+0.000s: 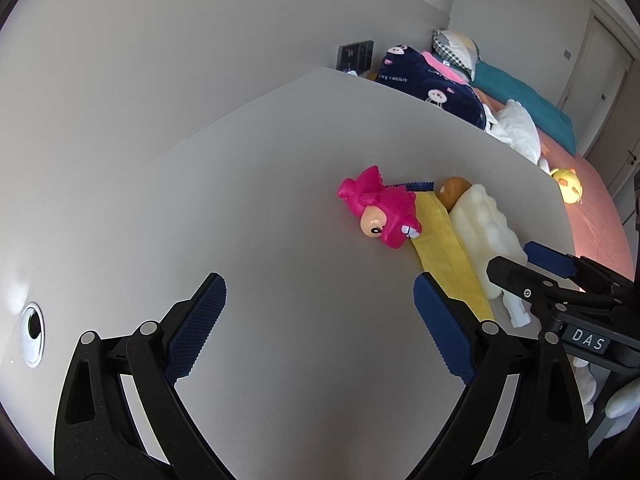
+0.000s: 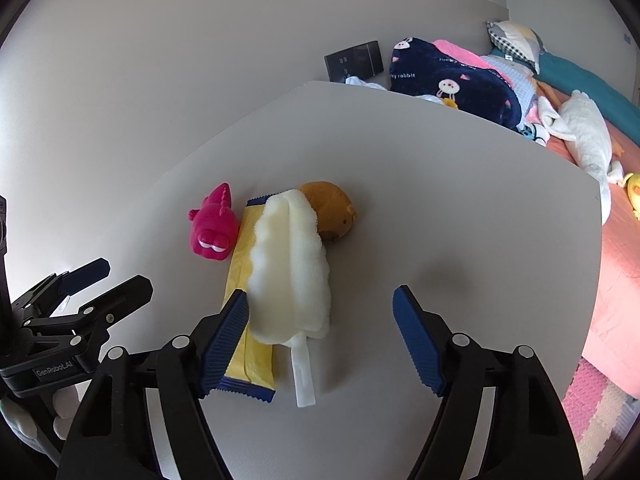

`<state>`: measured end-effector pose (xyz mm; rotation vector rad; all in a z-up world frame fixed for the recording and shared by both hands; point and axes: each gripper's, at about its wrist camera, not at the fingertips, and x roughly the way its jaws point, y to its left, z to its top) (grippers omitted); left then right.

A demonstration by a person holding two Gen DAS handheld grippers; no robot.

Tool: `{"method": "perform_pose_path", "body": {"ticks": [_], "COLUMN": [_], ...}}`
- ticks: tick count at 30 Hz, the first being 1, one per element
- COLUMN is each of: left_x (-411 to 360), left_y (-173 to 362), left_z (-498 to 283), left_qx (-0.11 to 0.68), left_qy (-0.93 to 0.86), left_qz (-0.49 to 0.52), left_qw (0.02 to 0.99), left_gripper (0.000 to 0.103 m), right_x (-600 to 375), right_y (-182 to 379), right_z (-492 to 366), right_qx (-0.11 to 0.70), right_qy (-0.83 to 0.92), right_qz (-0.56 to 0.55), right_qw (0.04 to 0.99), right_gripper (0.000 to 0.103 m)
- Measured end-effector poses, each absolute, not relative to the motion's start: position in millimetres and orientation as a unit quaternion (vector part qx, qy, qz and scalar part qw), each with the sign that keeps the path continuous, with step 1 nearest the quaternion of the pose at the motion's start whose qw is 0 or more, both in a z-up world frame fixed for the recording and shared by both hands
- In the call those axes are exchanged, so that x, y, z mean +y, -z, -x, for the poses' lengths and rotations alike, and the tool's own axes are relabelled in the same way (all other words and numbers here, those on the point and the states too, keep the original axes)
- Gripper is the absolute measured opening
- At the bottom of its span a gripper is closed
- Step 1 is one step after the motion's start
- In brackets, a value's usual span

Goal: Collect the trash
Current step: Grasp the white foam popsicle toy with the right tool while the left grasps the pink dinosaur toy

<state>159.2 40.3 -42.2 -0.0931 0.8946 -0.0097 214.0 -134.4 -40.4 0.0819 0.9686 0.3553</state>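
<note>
On the white table (image 2: 460, 220), well in from its edges, the right gripper (image 2: 320, 340) hangs tilted downward with its blue-padded jaws spread and nothing pinched; the white foam duster (image 2: 290, 268) and its plastic handle (image 2: 303, 372) lie between them, the left pad just over the yellow wrapper (image 2: 240, 276) beneath. The left gripper (image 1: 320, 328) is likewise angled down and spread wide over bare tabletop, holding nothing, with the yellow wrapper beside its right finger.

The trash sits in one cluster toward the table's middle: the wrapper flat, the duster lying partly across it, a pink toy dinosaur (image 2: 214, 226) touching the wrapper's far left side, and a brown plush toy (image 2: 334, 208) against the duster's far end.

Near the table's left edge, a round metal-rimmed hole (image 1: 32, 326) is set into the surface. No bin or container shows in either view.

Beyond the far edge runs a bed with a pink sheet (image 2: 616, 280), a navy rabbit-print blanket (image 2: 452, 80), a teal cover (image 1: 524, 96), a checked pillow (image 2: 516, 40), a white plush (image 2: 586, 136) and a yellow chick toy (image 1: 568, 186). A dark wall panel (image 2: 354, 60) sits on the pale wall (image 1: 160, 60).
</note>
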Motion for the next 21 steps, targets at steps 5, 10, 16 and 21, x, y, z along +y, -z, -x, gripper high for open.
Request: {"method": "perform_pose_path", "body": {"ticks": [5,10,16,21], "left_x": [39,32,24,22], "left_y": [40,41,47,56], "left_z": [-170,-183,-198,-213], "left_qx": [0.431,0.431,0.425,0.435], "left_qy": [0.007,0.013,0.008,0.003], "left_qz": [0.052,0.057,0.052,0.054], "left_qw": [0.901,0.901,0.904,0.899], "left_gripper": [0.092,0.092,0.092,0.092], "right_x": [-138,-143,-151,-162], "right_y": [49,53,51,53], "right_z": [-223,-227,-219,-215], "right_qx": [0.474,0.474,0.469,0.47], "right_qy": [-0.17,-0.163,-0.146,-0.155], "right_qz": [-0.082,-0.095,-0.086,-0.096], "right_qw": [0.86,0.86,0.867,0.863], "right_gripper": [0.055,0.035,0.023,0.023]}}
